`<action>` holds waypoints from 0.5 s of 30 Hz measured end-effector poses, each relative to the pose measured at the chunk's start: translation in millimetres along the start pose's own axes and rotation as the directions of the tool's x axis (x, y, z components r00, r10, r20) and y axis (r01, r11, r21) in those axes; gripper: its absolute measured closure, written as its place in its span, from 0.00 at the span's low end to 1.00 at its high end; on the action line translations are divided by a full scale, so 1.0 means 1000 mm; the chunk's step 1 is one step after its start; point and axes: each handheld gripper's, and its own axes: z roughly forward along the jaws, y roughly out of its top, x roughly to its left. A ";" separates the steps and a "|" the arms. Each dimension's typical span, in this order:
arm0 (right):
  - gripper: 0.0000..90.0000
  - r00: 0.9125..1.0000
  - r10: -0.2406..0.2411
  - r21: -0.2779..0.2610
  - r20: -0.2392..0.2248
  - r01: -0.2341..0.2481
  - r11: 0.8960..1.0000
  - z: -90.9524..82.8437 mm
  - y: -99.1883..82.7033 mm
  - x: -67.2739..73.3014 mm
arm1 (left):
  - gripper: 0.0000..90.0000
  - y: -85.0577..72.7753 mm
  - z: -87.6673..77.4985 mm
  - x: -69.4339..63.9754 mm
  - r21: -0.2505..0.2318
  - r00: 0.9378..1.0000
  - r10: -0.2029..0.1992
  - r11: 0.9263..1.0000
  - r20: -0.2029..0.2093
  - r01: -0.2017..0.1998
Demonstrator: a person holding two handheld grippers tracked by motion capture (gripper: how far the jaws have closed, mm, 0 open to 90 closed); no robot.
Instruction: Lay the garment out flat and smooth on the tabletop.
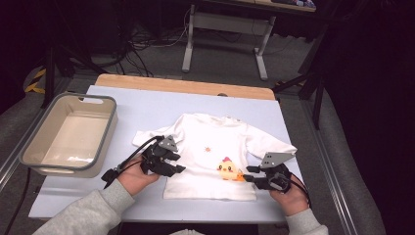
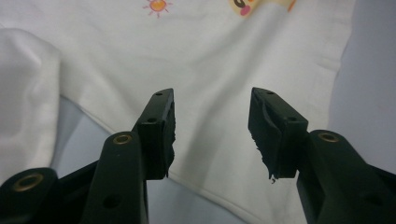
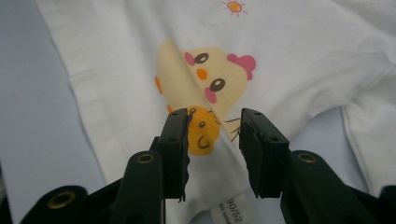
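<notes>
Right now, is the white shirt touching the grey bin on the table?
Apart. In the high view, the shirt lies flat in the middle of the table, and a bare strip of blue tabletop separates its nearest sleeve from the bin.

A small white T-shirt lies flat and face up, sleeves spread, between the two grippers. Its front shows a yellow chick and a little orange sun. The left gripper hangs over one side seam, the right gripper over the other, beside the chick.
</notes>
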 end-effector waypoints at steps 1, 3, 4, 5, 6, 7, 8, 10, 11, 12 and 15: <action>0.70 1.000 -0.005 -0.002 -0.007 0.005 1.000 -0.002 -0.001 0.003 | 0.58 -0.001 0.000 -0.001 0.003 1.000 0.008 1.000 0.005 -0.008; 0.70 1.000 -0.017 -0.005 -0.018 0.017 1.000 -0.004 -0.003 0.008 | 0.59 -0.005 0.000 -0.007 0.018 1.000 0.019 1.000 0.020 -0.020; 0.70 0.999 -0.023 -0.005 -0.024 0.023 1.000 -0.005 -0.004 0.010 | 0.60 -0.006 0.000 -0.009 0.018 0.999 0.024 1.000 0.028 -0.025; 0.71 0.999 -0.027 -0.002 -0.037 0.027 1.000 -0.005 -0.005 0.012 | 0.60 -0.008 0.000 -0.010 0.032 0.999 0.038 0.999 0.037 -0.039; 0.71 0.999 -0.033 0.000 -0.043 0.033 0.999 -0.005 -0.006 0.014 | 0.61 -0.010 0.000 -0.014 0.039 0.998 0.041 0.998 0.045 -0.042; 0.70 0.998 -0.040 0.003 -0.052 0.040 0.999 -0.005 -0.007 0.017 | 0.62 -0.011 0.000 -0.015 0.045 0.998 0.045 0.998 0.050 -0.047; 0.70 0.997 -0.043 0.006 -0.057 0.044 0.999 -0.004 -0.008 0.018 | 0.63 -0.012 0.001 -0.017 0.051 0.997 0.046 0.997 0.054 -0.049; 0.67 0.997 -0.049 0.013 -0.067 0.050 0.999 -0.003 -0.010 0.021 | 0.67 -0.015 0.002 -0.020 0.066 0.997 0.052 0.996 0.049 -0.055; 0.67 0.996 -0.054 0.015 -0.076 0.055 0.998 -0.002 -0.011 0.022 | 0.68 -0.016 0.003 -0.021 0.070 0.997 0.058 0.996 0.052 -0.062; 0.67 0.995 -0.059 0.018 -0.083 0.060 0.998 -0.002 -0.012 0.023 | 0.68 -0.018 0.004 -0.023 0.076 0.996 0.053 0.995 0.064 -0.058; 0.67 0.993 -0.059 0.035 -0.097 0.063 0.997 0.000 -0.017 0.025 | 0.69 -0.022 0.006 -0.027 0.096 0.995 0.059 0.993 0.084 -0.067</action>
